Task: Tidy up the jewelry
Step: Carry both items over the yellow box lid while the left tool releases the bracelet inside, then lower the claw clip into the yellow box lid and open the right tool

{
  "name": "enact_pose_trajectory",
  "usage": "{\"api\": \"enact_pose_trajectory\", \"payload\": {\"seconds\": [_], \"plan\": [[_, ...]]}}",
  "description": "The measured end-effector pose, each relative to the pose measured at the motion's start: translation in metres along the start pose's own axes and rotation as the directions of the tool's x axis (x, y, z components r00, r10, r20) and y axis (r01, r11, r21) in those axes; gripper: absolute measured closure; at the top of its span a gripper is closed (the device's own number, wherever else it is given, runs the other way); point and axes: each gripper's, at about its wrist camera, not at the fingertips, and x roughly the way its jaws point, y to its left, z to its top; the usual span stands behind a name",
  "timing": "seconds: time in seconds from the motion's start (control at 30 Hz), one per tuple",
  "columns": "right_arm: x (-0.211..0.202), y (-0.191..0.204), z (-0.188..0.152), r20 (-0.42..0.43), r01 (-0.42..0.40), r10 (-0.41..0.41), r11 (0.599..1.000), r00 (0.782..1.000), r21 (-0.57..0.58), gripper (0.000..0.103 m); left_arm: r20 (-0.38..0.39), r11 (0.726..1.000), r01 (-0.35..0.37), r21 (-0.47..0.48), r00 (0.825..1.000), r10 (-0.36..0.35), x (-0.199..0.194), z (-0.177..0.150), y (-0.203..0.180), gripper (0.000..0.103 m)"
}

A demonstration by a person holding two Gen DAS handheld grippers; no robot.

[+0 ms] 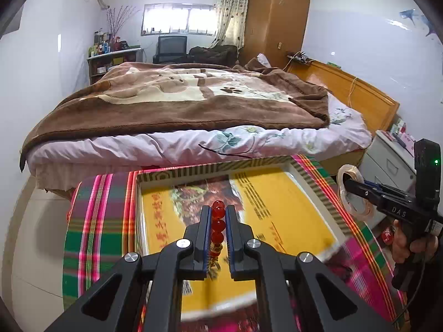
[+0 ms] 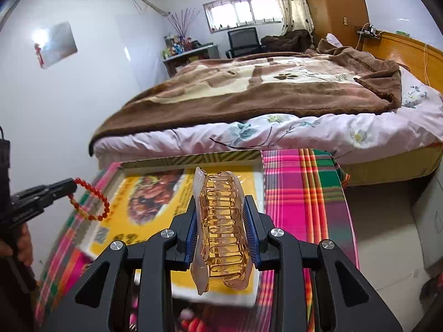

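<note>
Item 1: red bead bracelet point(image 1: 218, 227). Round translucent red beads with a small gold charm section. It is pinched between the fingers of the left tongs point(image 1: 217, 215), which are closed down to the width of a bead. In the right wrist view the same bracelet point(image 2: 92, 202) hangs as a loop from the tips of the left tongs point(image 2: 70, 186), above the 9 o'clock edge of the box.

Item 2: amber hair claw point(image 2: 223, 232). Clear amber plastic with interlocking teeth, lying lengthwise between the fingers of the right tongs point(image 2: 223, 221), which are partly closed and clamp it from both sides. In the left wrist view the right tongs point(image 1: 350, 186) enter from 3 o'clock with the pale claw point(image 1: 353, 193) at their tip.

Item 3: shallow box point(image 1: 307, 174). Striped rim, yellow printed sheet point(image 1: 279, 210) with a food picture lining the bottom. Both pieces are held above it.

Item 4: desk point(image 1: 91, 221), covered with a pink, green and orange plaid cloth; the box rests on it.

Item 5: bed point(image 1: 193, 102) at 12 o'clock, just beyond the desk, with a brown blanket over a floral sheet.
</note>
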Motion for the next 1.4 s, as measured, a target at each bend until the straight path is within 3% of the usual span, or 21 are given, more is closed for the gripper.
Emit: {"api": "enact_pose_trajectory", "payload": {"seconds": [0.43,0.67,1.1,1.17,1.23,1.3,1.4], "plan": [[0.073,0.003,0.018,-0.112,0.055,-0.062,0.997,0.992,-0.058,0.072,-0.061,0.997,0.005,-0.076,0.998,-0.009,0.081,0.017,0.023,0.093],[0.100,0.000,0.018,-0.183,0.063,-0.071,0.997,0.981,-0.046,0.071,-0.116,0.995,-0.063,-0.072,0.992,0.054,0.105,0.009,0.035,0.093],[0.113,-0.003,0.030,-0.170,0.072,-0.072,0.997,0.983,-0.011,0.070,-0.184,0.989,-0.118,-0.093,0.978,0.099,0.123,-0.004,0.057,0.091],[0.115,-0.001,0.030,-0.175,0.078,-0.081,0.997,0.981,-0.024,0.066,-0.187,0.989,-0.112,-0.098,0.978,0.092,0.124,-0.006,0.057,0.084],[0.117,0.000,0.030,-0.180,0.078,-0.082,0.996,0.980,-0.032,0.061,-0.186,0.988,-0.120,-0.100,0.978,0.100,0.124,-0.006,0.059,0.059],[0.118,0.002,0.029,-0.181,0.082,-0.087,0.996,0.980,-0.038,0.060,-0.178,0.989,-0.114,-0.099,0.979,0.095,0.122,-0.006,0.058,0.046],[0.116,0.004,0.029,-0.173,0.089,-0.096,0.995,0.980,-0.048,0.053,-0.172,0.988,-0.113,-0.108,0.981,0.093,0.118,-0.005,0.059,0.045]]}}
